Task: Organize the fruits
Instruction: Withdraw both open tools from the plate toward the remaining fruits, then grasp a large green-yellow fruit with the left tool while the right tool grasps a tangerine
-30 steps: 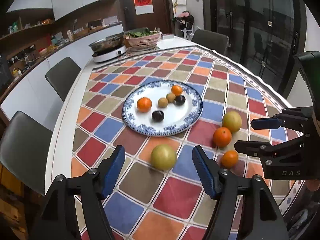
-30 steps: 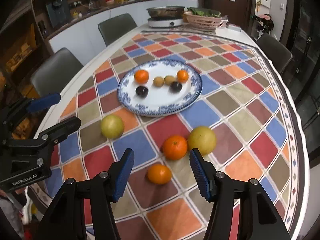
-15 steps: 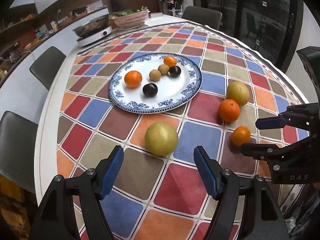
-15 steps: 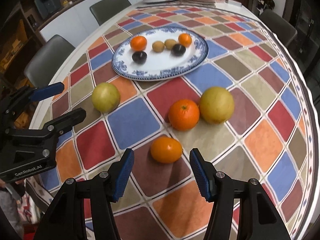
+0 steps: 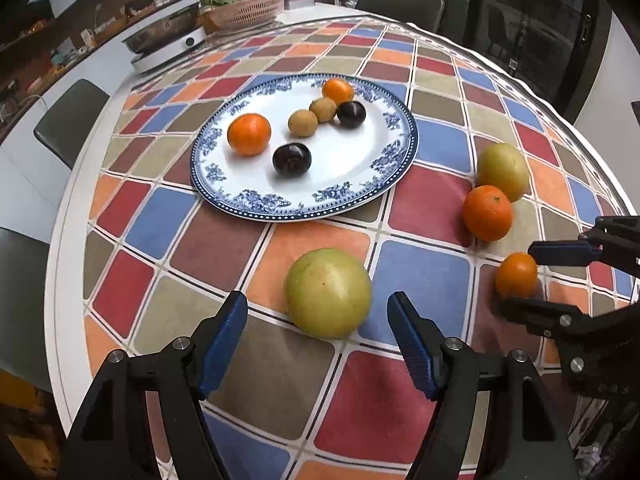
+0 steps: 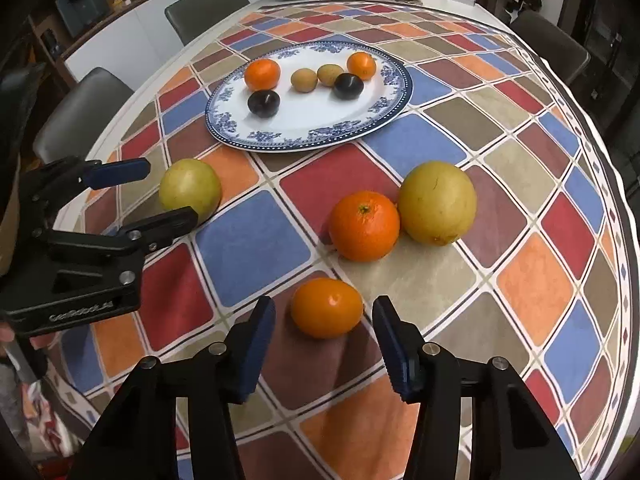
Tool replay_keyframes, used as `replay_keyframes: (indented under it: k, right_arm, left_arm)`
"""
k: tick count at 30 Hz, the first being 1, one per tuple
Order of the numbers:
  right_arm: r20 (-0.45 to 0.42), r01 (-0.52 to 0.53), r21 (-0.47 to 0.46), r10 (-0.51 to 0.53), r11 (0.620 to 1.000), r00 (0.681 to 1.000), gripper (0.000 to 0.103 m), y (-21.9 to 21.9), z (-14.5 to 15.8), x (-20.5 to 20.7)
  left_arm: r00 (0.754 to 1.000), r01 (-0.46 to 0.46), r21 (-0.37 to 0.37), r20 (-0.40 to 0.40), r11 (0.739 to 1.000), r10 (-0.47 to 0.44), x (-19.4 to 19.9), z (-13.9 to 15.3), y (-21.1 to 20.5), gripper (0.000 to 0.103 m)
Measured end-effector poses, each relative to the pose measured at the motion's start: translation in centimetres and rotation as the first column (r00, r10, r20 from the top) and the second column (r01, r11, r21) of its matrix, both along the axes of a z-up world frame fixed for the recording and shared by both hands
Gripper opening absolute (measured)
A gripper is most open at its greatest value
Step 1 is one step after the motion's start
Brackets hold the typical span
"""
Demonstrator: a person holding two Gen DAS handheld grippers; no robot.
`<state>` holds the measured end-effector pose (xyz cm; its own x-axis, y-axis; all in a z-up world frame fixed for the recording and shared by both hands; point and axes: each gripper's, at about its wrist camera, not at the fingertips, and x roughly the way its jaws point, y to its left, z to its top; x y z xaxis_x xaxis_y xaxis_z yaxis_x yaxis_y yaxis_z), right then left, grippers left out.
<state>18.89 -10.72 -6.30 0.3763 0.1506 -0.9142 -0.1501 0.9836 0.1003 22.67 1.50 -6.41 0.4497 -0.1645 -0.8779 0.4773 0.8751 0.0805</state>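
Observation:
A blue-and-white plate [image 5: 352, 196] [image 6: 372, 128] holds two oranges, two brown kiwis and two dark plums. My left gripper [image 5: 316, 312] is open, its fingers on either side of a yellow-green fruit [image 5: 327, 293] [image 6: 190, 188] lying on the tablecloth. My right gripper [image 6: 323, 318] is open around a small orange [image 6: 326, 307] [image 5: 516, 274]. A larger orange [image 6: 364, 225] [image 5: 487, 213] and a second yellow-green fruit [image 6: 437, 202] [image 5: 502, 170] lie touching each other beyond it.
The round table has a checkered cloth [image 5: 424, 272]. A hot-pot cooker [image 5: 168, 44] and a pink basket [image 5: 246, 10] stand at the far side. Grey chairs [image 5: 68, 120] ring the table. The table edge runs close behind both grippers.
Both grippers have moved forward and down. The yellow-green fruit now sits between the left fingers and the small orange between the right fingers. Nothing has been gripped.

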Motion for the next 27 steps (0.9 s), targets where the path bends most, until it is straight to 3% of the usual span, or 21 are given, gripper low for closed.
replay_keyframes:
  k: [8,15,27]
  right_arm:
    - [-0.002,0.000,-0.003,0.000,1.000,1.000,0.041,0.0,-0.5,0.4]
    - [-0.002,-0.008,-0.004,0.008,1.000,1.000,0.041,0.0,-0.8,0.4]
    - [0.034,-0.024,0.033,0.023,0.999,0.999,0.040,-0.6,-0.6,-0.1]
  left_arm:
    - [1.000,-0.004,0.006,-0.016,1.000,0.004,0.9,-0.9,-0.3,0.069]
    - [0.998,-0.003,-0.017,-0.056,1.000,0.002,1.4,-1.4,-0.7,0.049]
    - [0.999,-0.034,-0.047,-0.007,0.998,0.034,-1.0,0.4,-0.2,0.049]
